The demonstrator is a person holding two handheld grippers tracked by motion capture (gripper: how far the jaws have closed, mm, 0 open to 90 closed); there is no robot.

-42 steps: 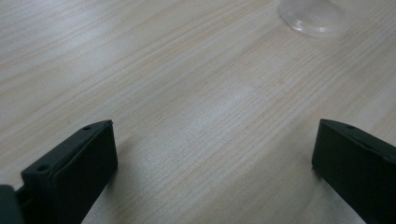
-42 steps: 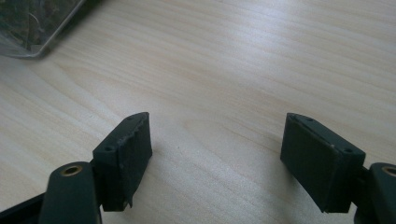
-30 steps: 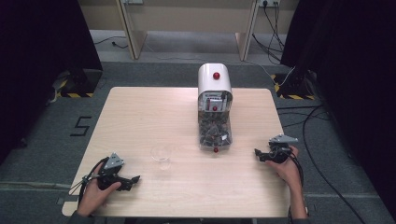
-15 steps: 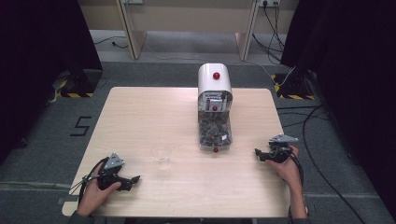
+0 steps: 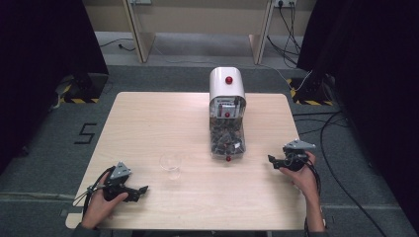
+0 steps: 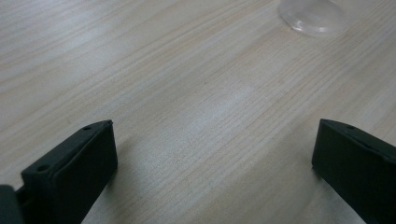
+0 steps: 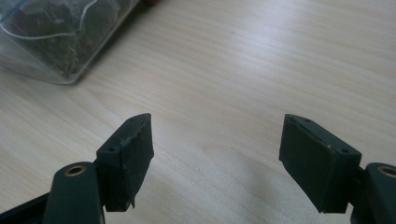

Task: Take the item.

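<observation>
A clear plastic cup [image 5: 171, 163] stands upright on the pale wooden table [image 5: 148, 118], just short of and to the left of the dispenser [image 5: 227, 116], which serves as the landmark here. The dispenser is a white-topped machine with a red knob and a transparent bin full of dark pieces, lying along the middle of the table toward the far edge.

The left hand-held gripper [image 5: 140, 191] rests low on the table, nearer the person than the dispenser and well to its left. The cup lies between this hand-held gripper and the dispenser, near the hand-held gripper but apart from it. In the left gripper view its jaws stand wide apart with bare wood between them, and the cup's rim [image 6: 312, 16] shows beyond them toward the upper right; nothing is held.

The right hand-held gripper [image 5: 272, 160] sits to the right of the dispenser's near end, near it but not touching, pointing toward it. In the right gripper view its jaws are spread wide over bare table, with the dispenser's clear bin [image 7: 60, 32] ahead at the upper left. The cup is on the far side of the dispenser from this hand-held gripper, well apart.
</observation>
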